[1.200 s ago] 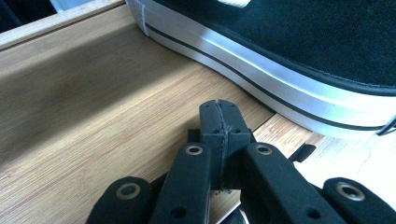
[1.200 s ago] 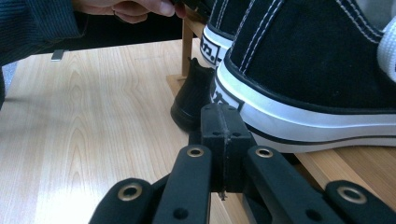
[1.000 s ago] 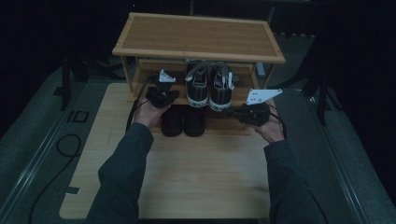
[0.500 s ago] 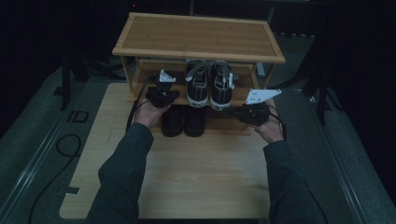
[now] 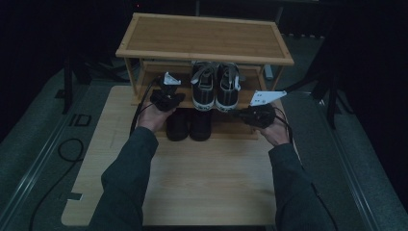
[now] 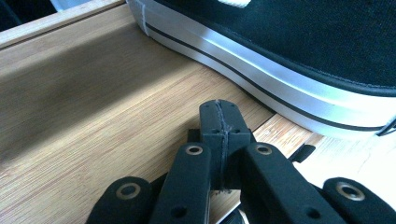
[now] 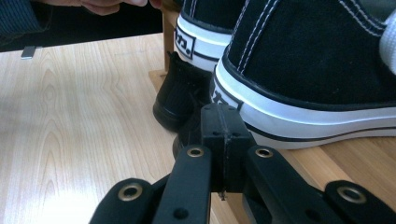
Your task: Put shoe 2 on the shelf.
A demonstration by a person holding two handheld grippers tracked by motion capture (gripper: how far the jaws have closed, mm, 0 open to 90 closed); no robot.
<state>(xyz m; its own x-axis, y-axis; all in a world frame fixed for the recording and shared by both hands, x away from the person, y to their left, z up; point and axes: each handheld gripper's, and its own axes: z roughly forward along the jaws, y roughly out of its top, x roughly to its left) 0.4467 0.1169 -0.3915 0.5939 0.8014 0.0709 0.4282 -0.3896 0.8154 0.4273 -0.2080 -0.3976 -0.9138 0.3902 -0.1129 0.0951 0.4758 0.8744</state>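
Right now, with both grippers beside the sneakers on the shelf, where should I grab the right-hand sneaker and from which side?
Probably at the heel collar of the right-hand sneaker, coming from the front of the rack. The heels face you at the shelf edge, and the open ankle rim gives thin walls for one jaw inside, one outside. The right gripper sits shut beside that heel, so it must open first. The sole looks too wide.
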